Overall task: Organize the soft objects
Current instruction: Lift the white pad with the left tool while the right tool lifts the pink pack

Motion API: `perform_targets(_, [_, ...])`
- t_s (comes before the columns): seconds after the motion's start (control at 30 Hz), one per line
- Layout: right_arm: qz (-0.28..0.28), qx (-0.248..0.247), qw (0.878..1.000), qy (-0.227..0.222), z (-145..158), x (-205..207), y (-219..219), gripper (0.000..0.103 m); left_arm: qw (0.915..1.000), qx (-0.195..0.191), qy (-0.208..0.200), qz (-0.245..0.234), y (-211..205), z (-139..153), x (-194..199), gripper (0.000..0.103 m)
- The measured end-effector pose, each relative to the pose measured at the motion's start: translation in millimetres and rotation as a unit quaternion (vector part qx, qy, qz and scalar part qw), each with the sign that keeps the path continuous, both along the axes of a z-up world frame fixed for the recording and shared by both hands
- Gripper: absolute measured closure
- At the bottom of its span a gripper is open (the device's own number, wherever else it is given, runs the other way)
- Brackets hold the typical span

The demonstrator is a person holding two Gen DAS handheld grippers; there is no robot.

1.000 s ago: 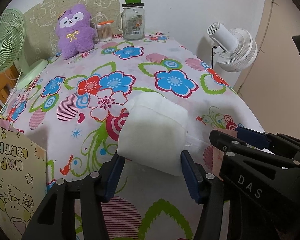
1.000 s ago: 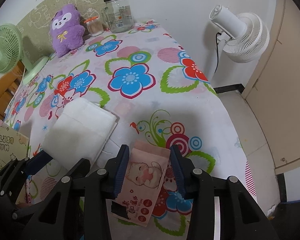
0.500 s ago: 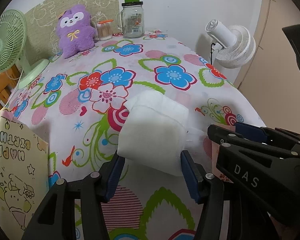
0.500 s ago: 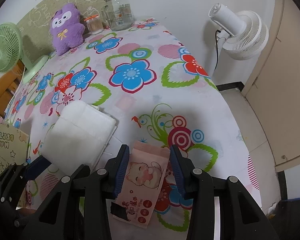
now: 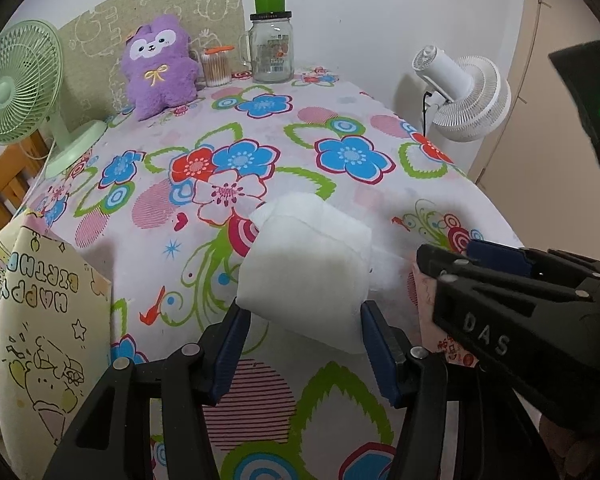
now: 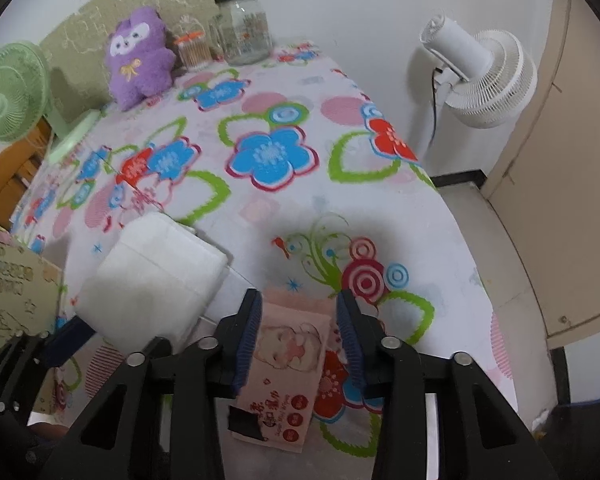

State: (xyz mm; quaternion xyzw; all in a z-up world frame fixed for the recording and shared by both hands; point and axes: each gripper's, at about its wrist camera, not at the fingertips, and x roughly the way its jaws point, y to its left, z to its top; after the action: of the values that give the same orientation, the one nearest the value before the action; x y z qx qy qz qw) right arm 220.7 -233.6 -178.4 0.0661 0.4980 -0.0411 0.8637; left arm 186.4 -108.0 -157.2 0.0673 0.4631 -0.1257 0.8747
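Note:
My left gripper [image 5: 303, 312] is shut on a white soft pack [image 5: 308, 264], blue pads pressing its two near sides, just above the flowered tablecloth [image 5: 340, 152]. The same white pack [image 6: 156, 276] shows at the left of the right wrist view. A pink tissue pack with a cat picture [image 6: 288, 360] lies on the cloth between the jaws of my right gripper [image 6: 298, 298]. Those jaws are opening; a thin gap shows beside the right pad [image 6: 346, 332]. A purple plush toy [image 5: 158, 66] sits upright at the table's far end.
A paper bag printed "Happy Birthday" [image 5: 40, 320] stands at the near left. A green fan [image 5: 16, 88] is at the far left, a white fan [image 5: 464, 96] off the right edge. A glass jar [image 5: 271, 48] and a cotton swab pot [image 5: 217, 66] flank the plush.
The right gripper's jaws have spread apart from the pink tissue pack, which stays on the cloth. The left gripper still holds the white pack in about the same place.

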Motion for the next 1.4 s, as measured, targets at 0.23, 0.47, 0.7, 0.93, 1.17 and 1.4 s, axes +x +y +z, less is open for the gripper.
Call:
perform_targets(0.23, [-0.016, -0.009, 1.0, 0.006, -7.7, -8.0, -1.2, 0.022, 1.0, 0.002, 0.004, -0.004, 0.0, -2.1, -5.0, 0.045])
perform_targets(0.47, [-0.022, -0.01, 1.0, 0.019, -18.2, -12.6, 0.9, 0.022, 0.9999, 0.008, 0.012, -0.006, 0.0, -7.8, -8.6, 0.045])
perform_targets(0.7, [-0.023, -0.023, 0.999, 0.015, -16.3, -16.0, 1.3, 0.042, 0.9999, 0.005, 0.007, -0.006, -0.1, -4.8, -11.9, 0.045])
perform_targets(0.93, [-0.022, -0.018, 1.0, 0.012, -14.4, -18.5, -0.4, 0.056, 1.0, 0.004, 0.005, -0.005, -0.5, -3.2, -13.0, 0.045])
perform_targets(1.17, [-0.017, -0.013, 1.0, 0.002, -8.2, -19.5, 3.2, 0.059, 1.0, 0.003, 0.004, -0.002, 2.9, -0.4, -14.2, 0.045])
perform_targets(1.4, [-0.013, -0.009, 1.0, -0.015, 3.2, -18.6, 5.0, 0.059, 1.0, 0.0, 0.001, -0.001, 4.6, 3.2, -14.9, 0.045])
